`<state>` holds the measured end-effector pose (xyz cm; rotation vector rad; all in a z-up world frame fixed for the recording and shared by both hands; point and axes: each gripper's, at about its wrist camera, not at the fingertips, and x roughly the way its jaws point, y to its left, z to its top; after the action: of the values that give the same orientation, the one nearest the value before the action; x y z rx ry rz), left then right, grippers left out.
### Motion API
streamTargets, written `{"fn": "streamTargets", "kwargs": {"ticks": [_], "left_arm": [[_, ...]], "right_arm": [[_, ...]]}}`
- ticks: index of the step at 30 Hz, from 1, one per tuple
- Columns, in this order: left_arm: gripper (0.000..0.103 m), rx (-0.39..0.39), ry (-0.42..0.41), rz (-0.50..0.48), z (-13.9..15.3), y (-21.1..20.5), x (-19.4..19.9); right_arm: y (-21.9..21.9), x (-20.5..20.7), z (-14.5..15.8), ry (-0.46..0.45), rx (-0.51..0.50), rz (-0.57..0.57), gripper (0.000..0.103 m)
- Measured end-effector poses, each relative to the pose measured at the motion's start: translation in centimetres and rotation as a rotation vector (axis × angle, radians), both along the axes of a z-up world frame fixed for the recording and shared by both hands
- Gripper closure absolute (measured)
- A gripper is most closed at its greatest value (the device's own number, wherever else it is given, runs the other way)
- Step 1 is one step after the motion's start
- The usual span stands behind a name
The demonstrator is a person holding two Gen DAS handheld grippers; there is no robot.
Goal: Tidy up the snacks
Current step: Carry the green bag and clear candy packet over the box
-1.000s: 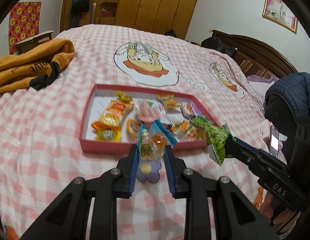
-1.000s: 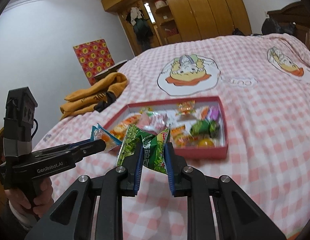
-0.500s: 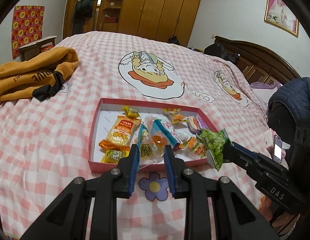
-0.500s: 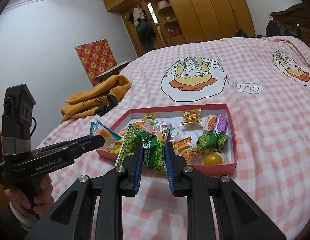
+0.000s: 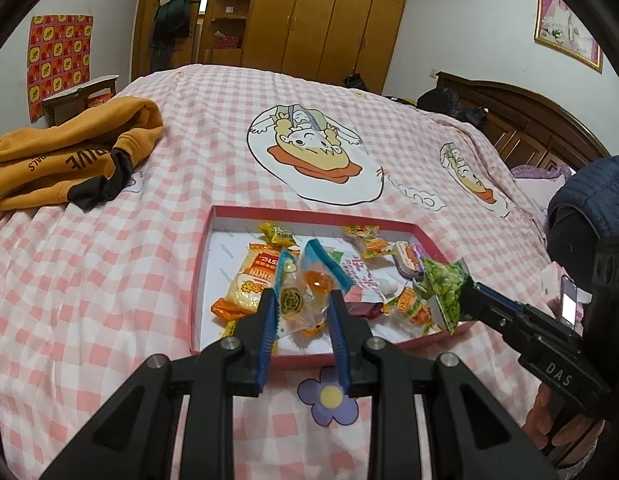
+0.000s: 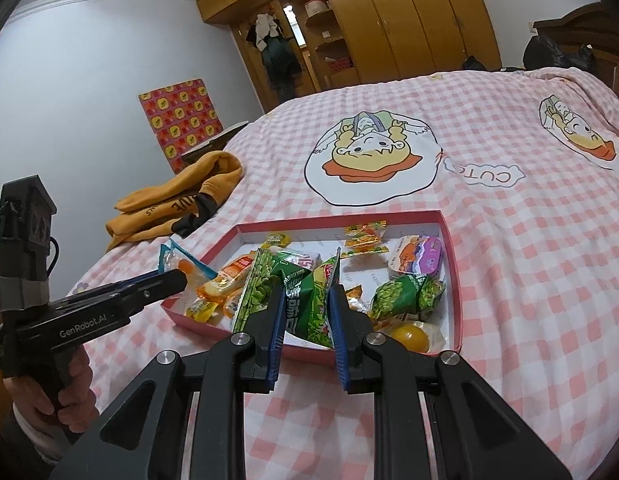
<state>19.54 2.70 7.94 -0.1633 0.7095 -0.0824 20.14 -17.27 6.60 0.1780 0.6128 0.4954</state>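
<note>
A shallow red tray (image 5: pixel 197 272) (image 6: pixel 453 264) lies on the pink checked bed and holds several wrapped snacks. My left gripper (image 5: pixel 303 300) is shut on a clear packet with blue edges (image 5: pixel 309 280), held over the tray's near left part. From the right wrist camera that packet (image 6: pixel 177 260) shows at the left gripper's tip, beside the tray's left edge. My right gripper (image 6: pixel 307 296) is shut on a green pea snack bag (image 6: pixel 305 300) above the tray's near side. The left wrist camera sees this green bag (image 5: pixel 445 292) over the tray's right corner.
An orange sweatshirt (image 5: pixel 65 152) (image 6: pixel 177 204) is piled on the bed left of the tray. A dark padded jacket (image 5: pixel 597 196) and a phone (image 5: pixel 567 306) sit at the right edge. A hand (image 6: pixel 57 392) grips the left tool's handle. Wardrobes stand behind the bed.
Both grippers have moved forward over the tray, each still holding its packet. The tray now sits closer and partly under the fingers.
</note>
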Motion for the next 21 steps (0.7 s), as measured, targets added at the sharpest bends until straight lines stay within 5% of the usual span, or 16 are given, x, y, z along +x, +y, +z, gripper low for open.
{"fn": "streamTargets", "kwargs": {"ticks": [8,21], "left_arm": [[0.077,0.038,0.003,0.022,-1.3,0.0,1.1],[0.077,0.055,0.004,0.047,-3.4,0.4,2.2]], "right_arm": [[0.3,1.9,-1.6,0.016,-0.048,-0.017,0.081],[-0.3,2.8,-3.6,0.022,0.022,0.013,0.081]]}}
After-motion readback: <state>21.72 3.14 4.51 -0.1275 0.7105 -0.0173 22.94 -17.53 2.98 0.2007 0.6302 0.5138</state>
